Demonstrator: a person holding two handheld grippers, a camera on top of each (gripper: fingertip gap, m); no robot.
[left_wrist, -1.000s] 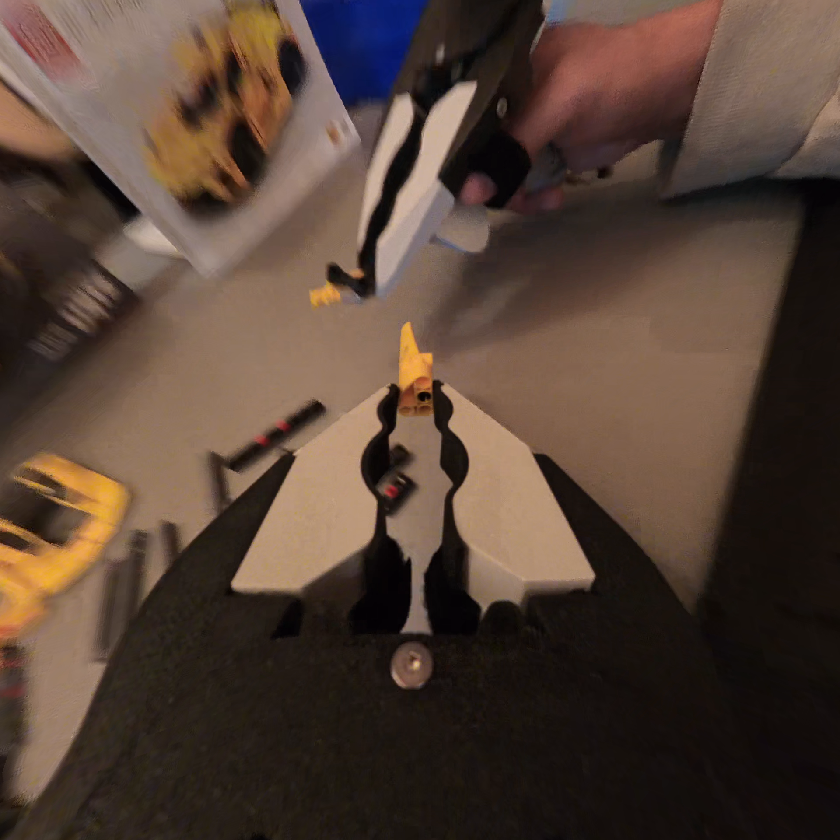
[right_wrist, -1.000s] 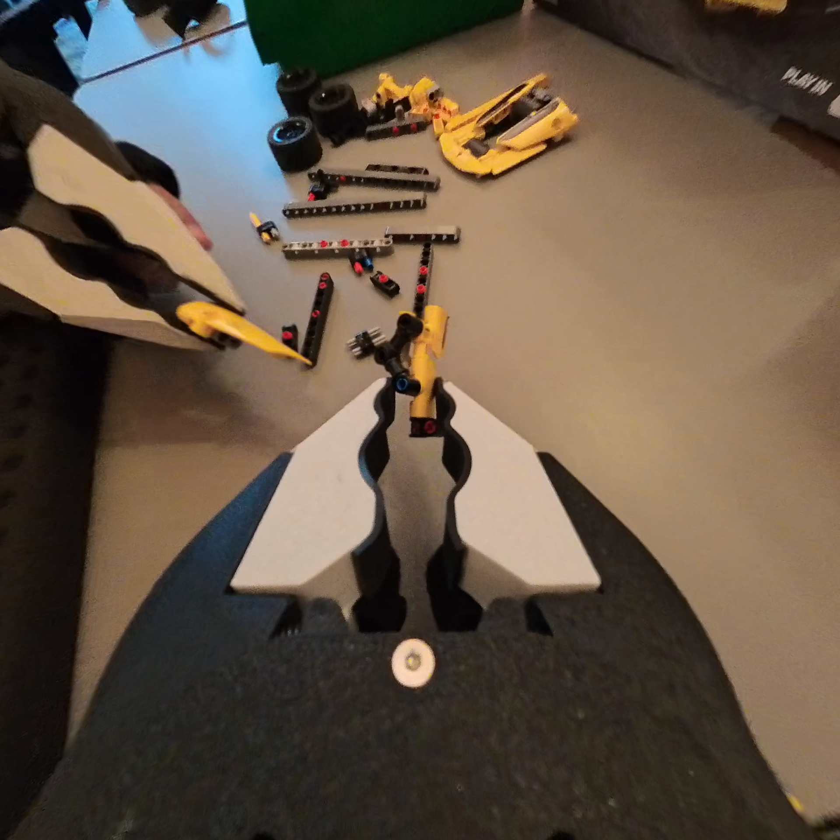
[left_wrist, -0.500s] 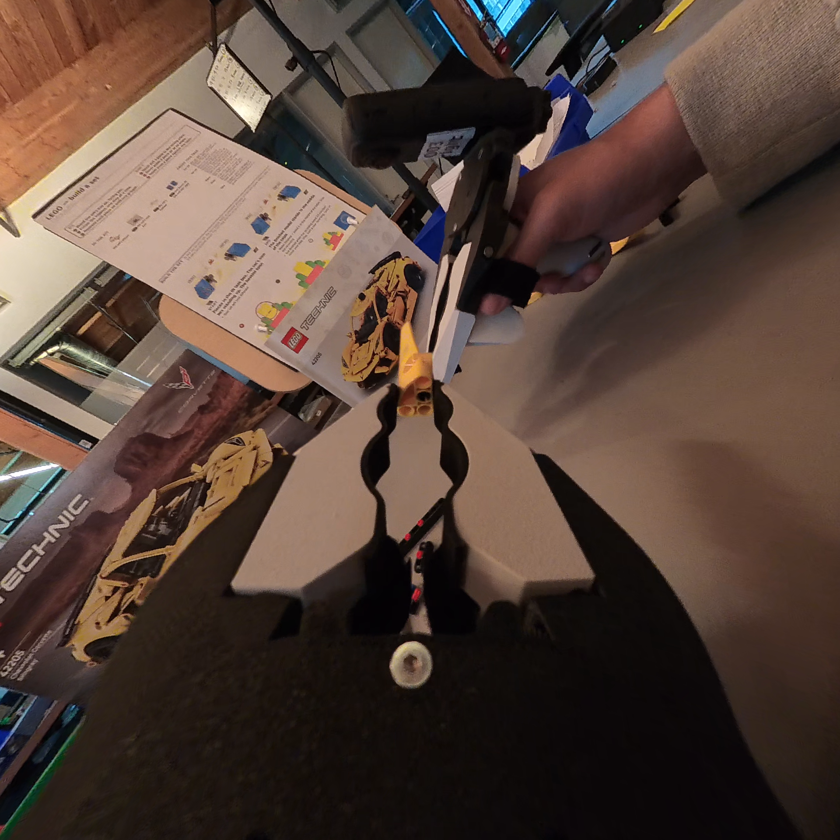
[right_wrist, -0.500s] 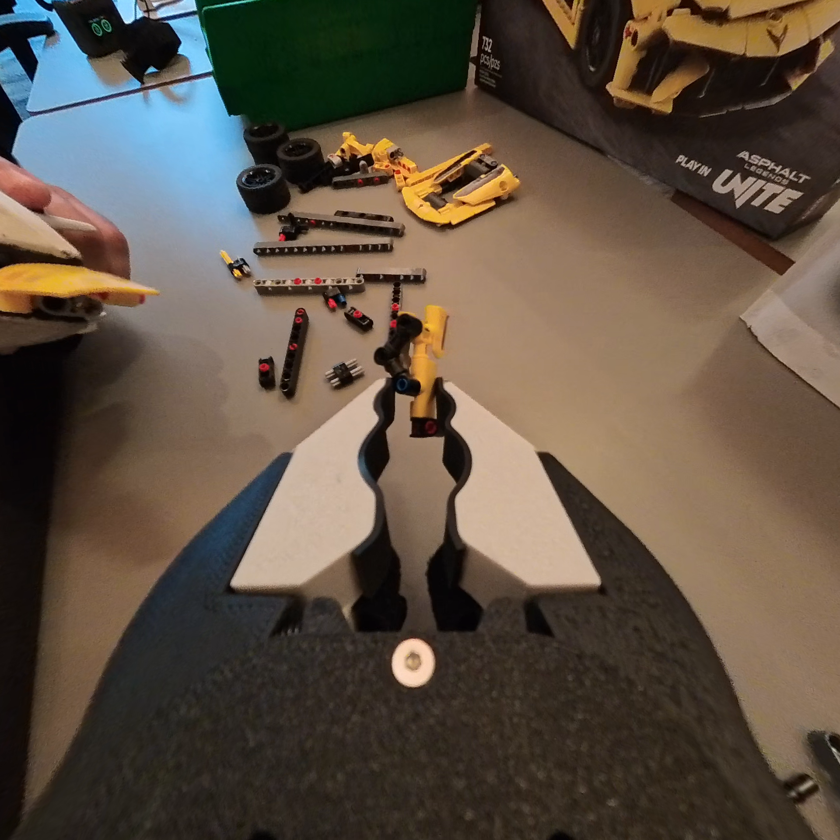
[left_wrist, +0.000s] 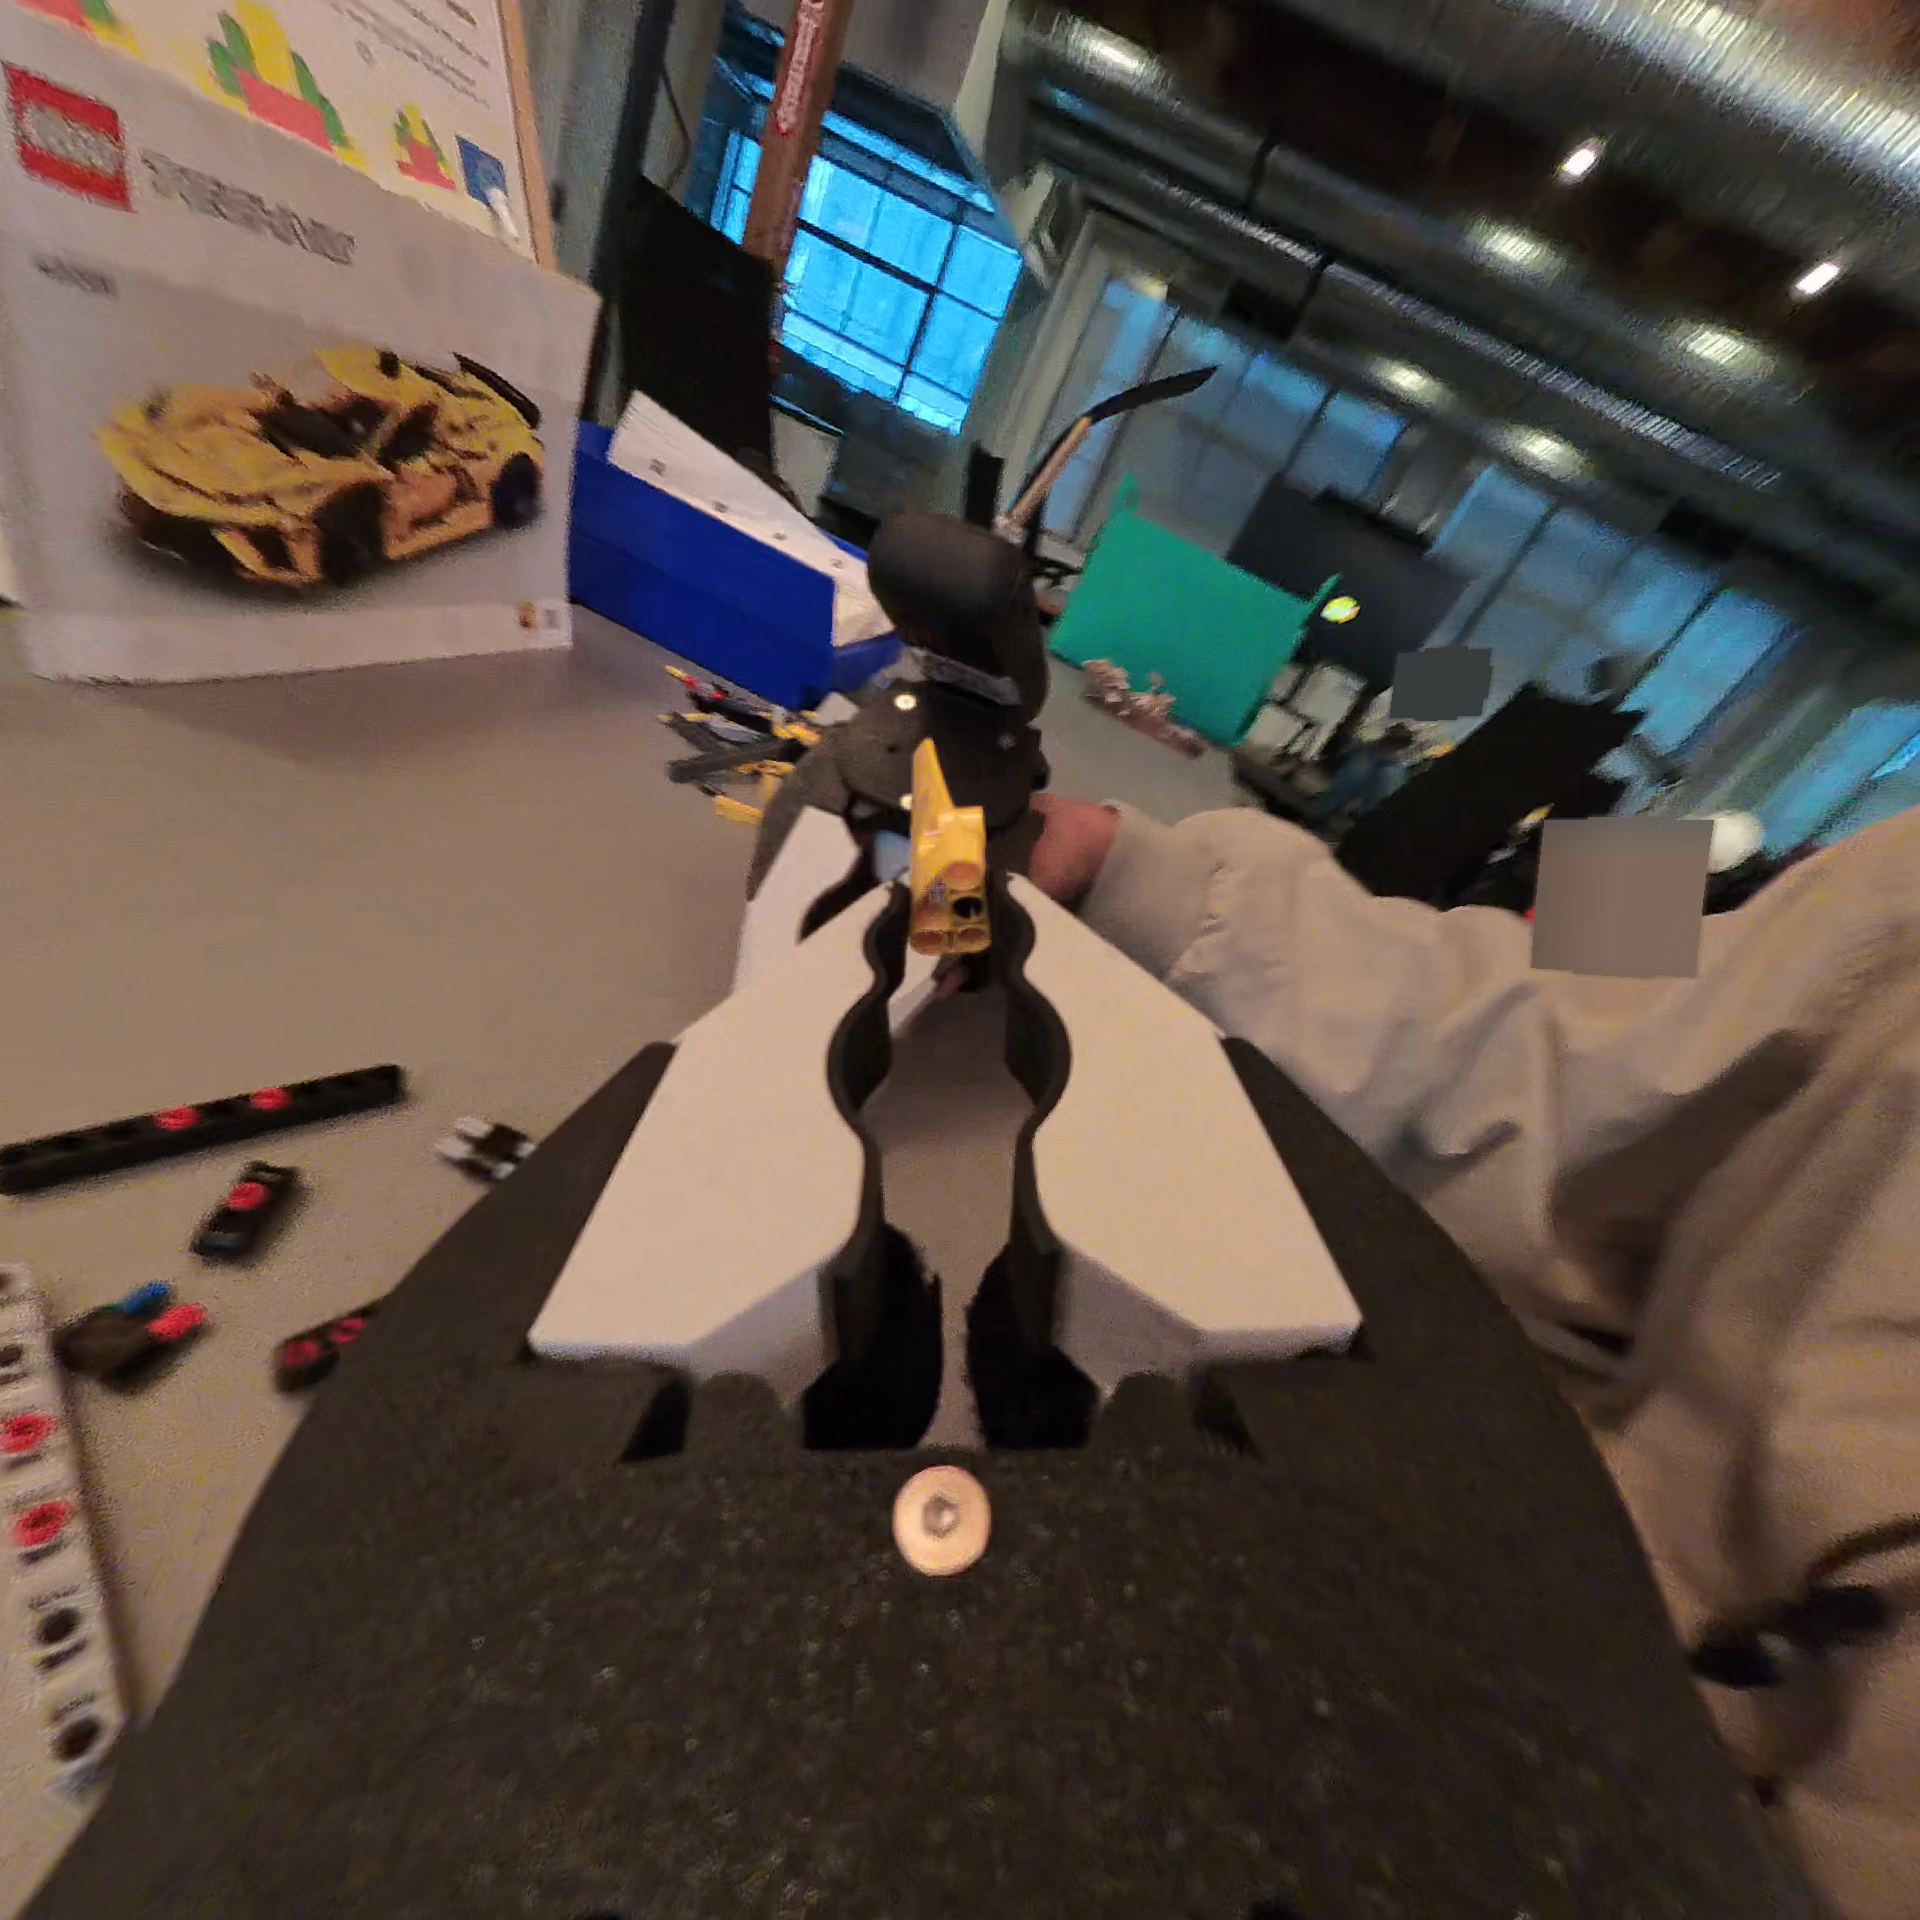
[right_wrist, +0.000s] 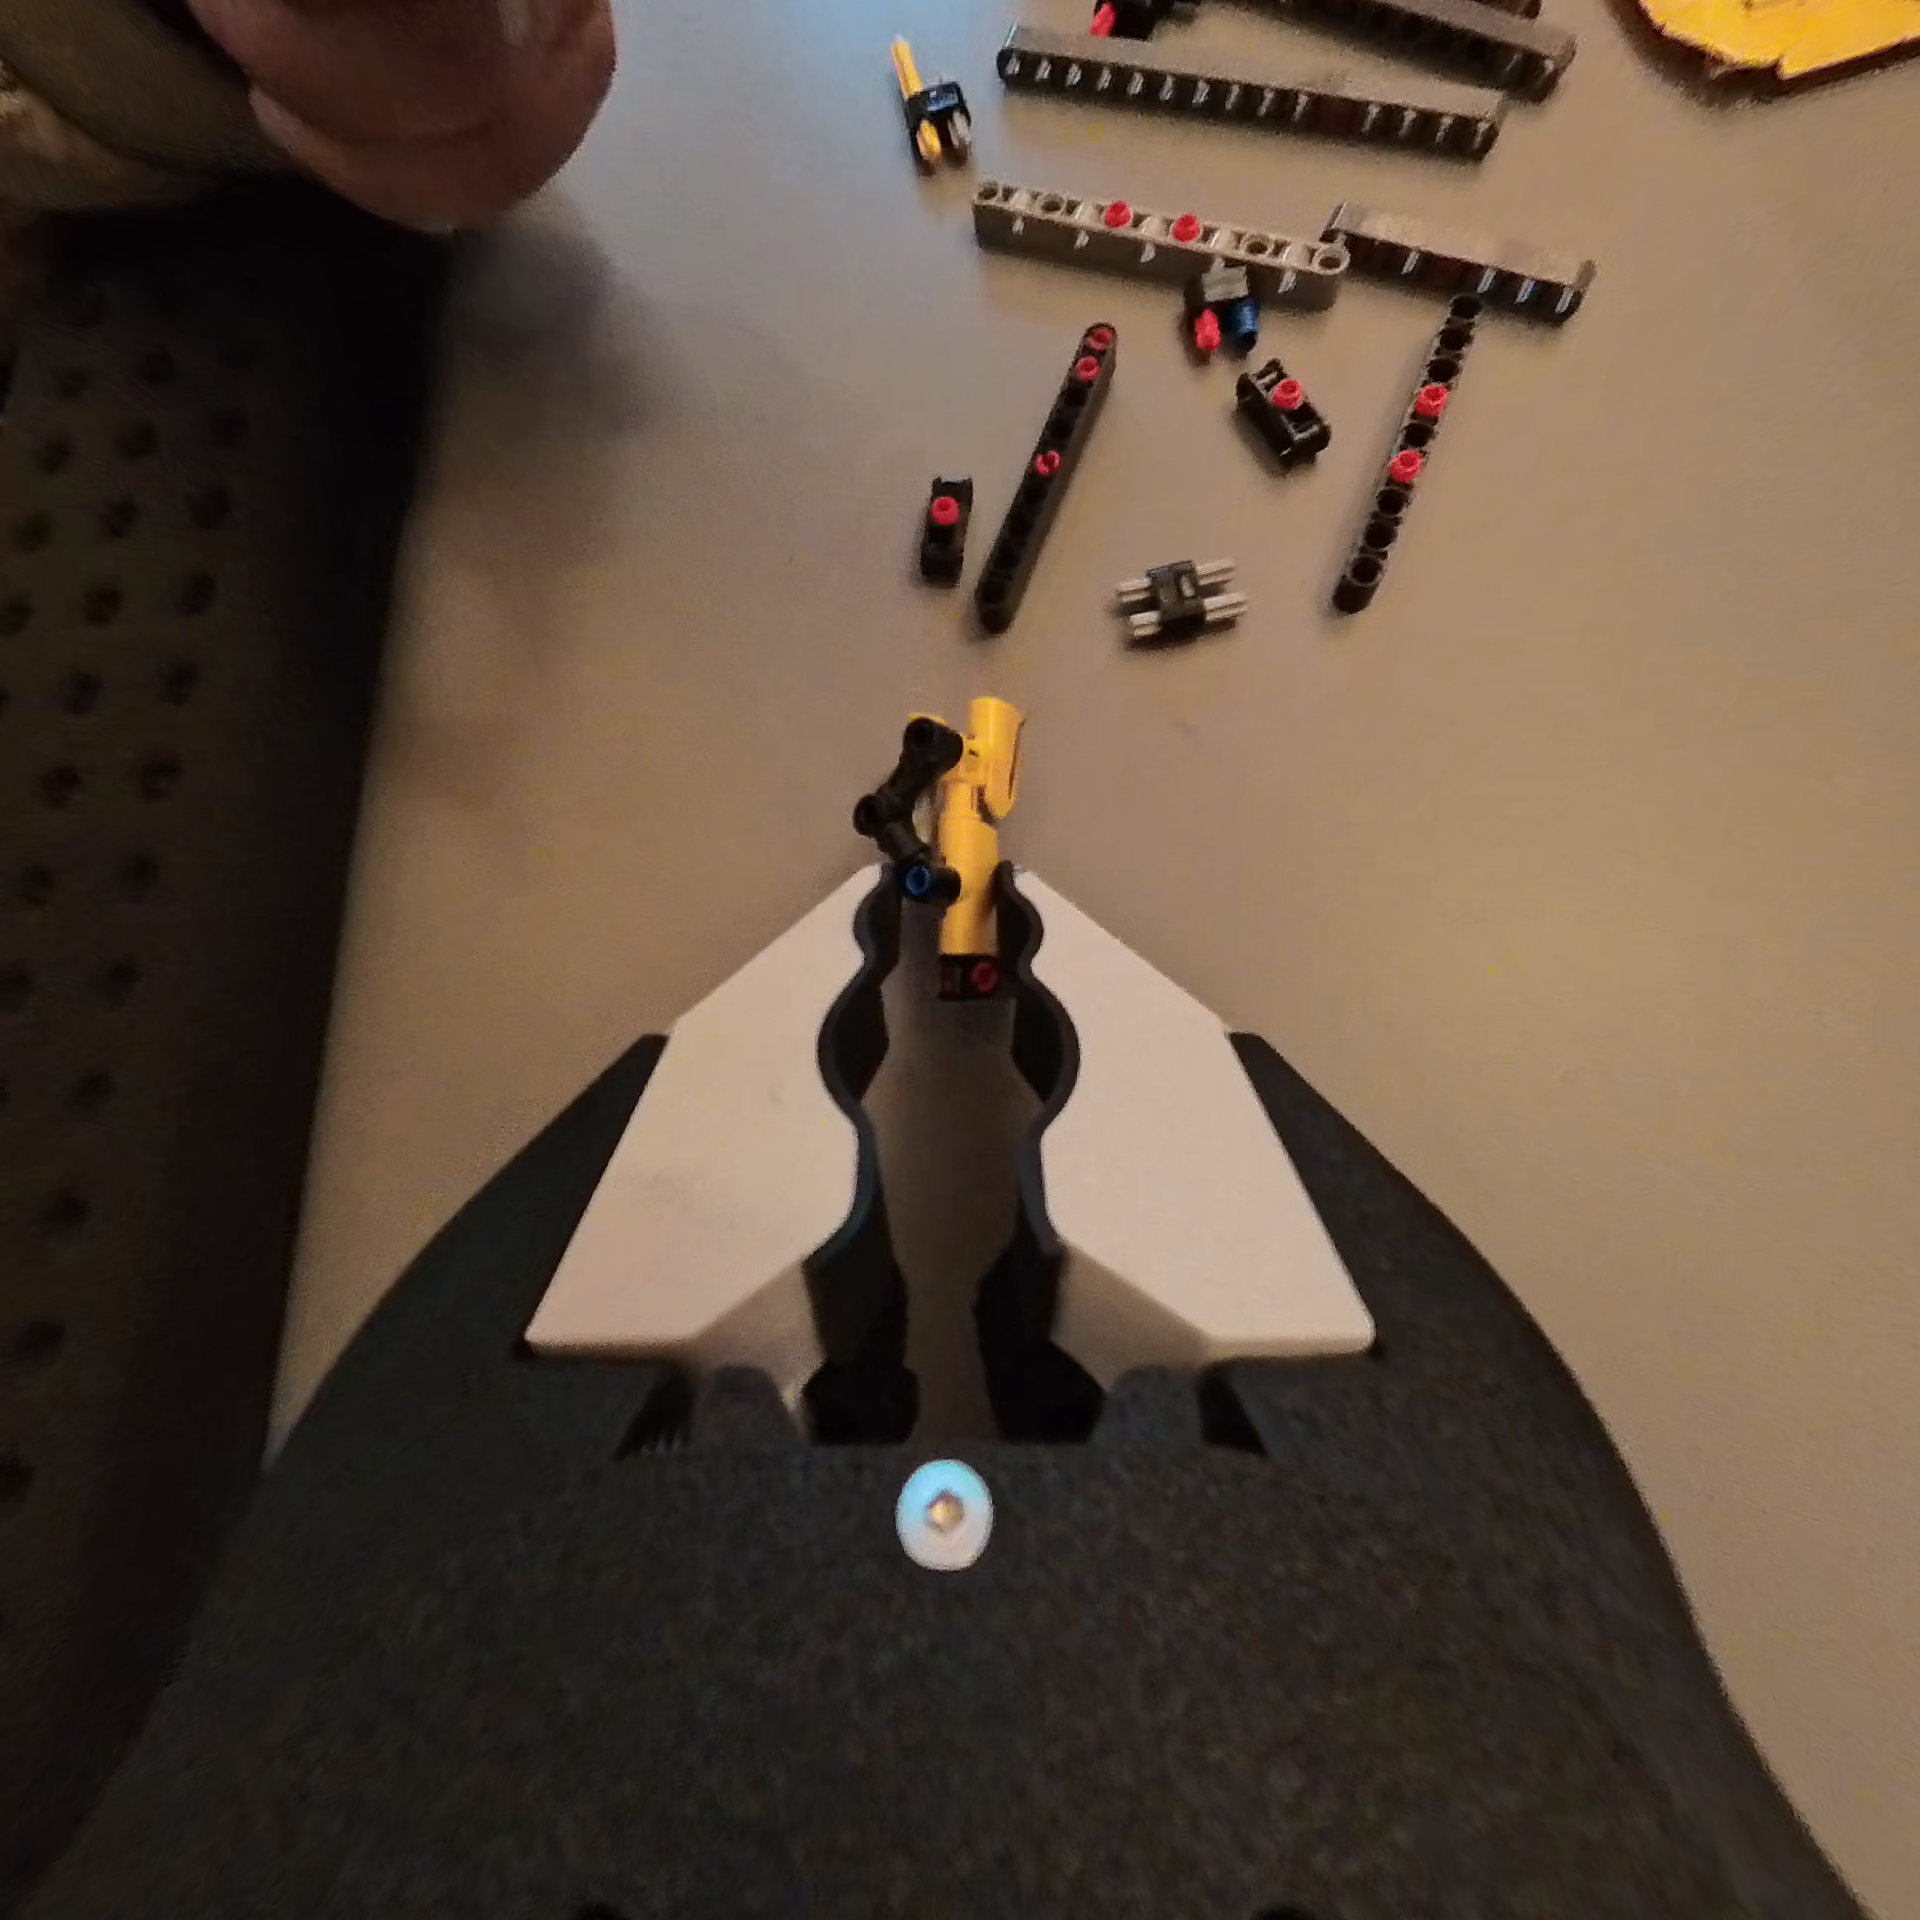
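Yellow piece (left_wrist: 943, 883) in left gripper (left_wrist: 945, 920), yellow-black assembly (right_wrist: 961, 831), seemingly, in right gripper (right_wrist: 951, 914)

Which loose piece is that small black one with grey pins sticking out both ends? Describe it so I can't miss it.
On the grey table, ahead of the right gripper, two black beams lie lengthwise. The pin connector lies between their near ends, alone showing grey prongs and no red.
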